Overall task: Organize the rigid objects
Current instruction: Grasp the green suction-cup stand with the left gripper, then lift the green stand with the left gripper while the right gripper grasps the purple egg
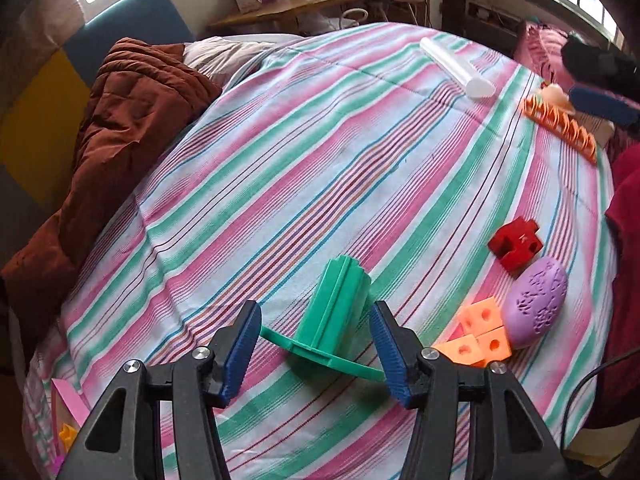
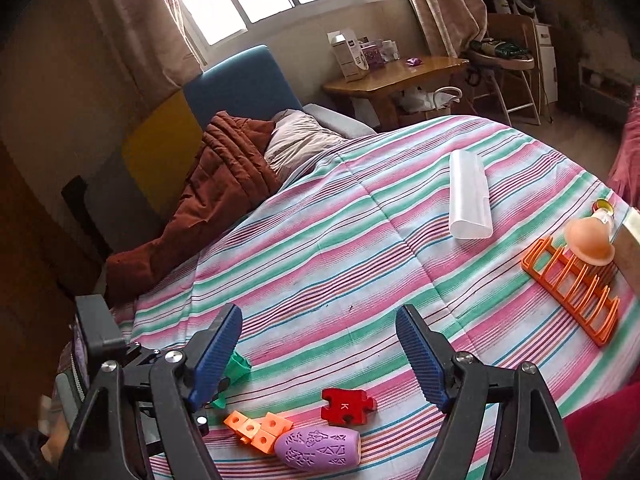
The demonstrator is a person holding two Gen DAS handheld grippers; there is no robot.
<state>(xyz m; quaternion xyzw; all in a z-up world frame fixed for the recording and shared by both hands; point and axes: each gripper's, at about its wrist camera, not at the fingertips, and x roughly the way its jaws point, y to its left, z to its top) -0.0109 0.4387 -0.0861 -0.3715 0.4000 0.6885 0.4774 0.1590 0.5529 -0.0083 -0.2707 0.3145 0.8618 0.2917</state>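
The green ridged piece (image 1: pixel 334 320) lies on the striped bedspread (image 1: pixel 280 184) between the spread, non-touching pads of the left gripper (image 1: pixel 316 346). Orange cubes (image 1: pixel 478 332), purple egg (image 1: pixel 536 308) and red puzzle block (image 1: pixel 514 246) sit to its right. The right gripper (image 2: pixel 320 354) hangs unclenched above them, empty.

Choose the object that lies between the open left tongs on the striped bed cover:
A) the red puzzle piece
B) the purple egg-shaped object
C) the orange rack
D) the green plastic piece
D: in the left wrist view the green plastic piece lies between the two blue pads of the left tongs, which do not press on it; the other three objects lie off to the right.
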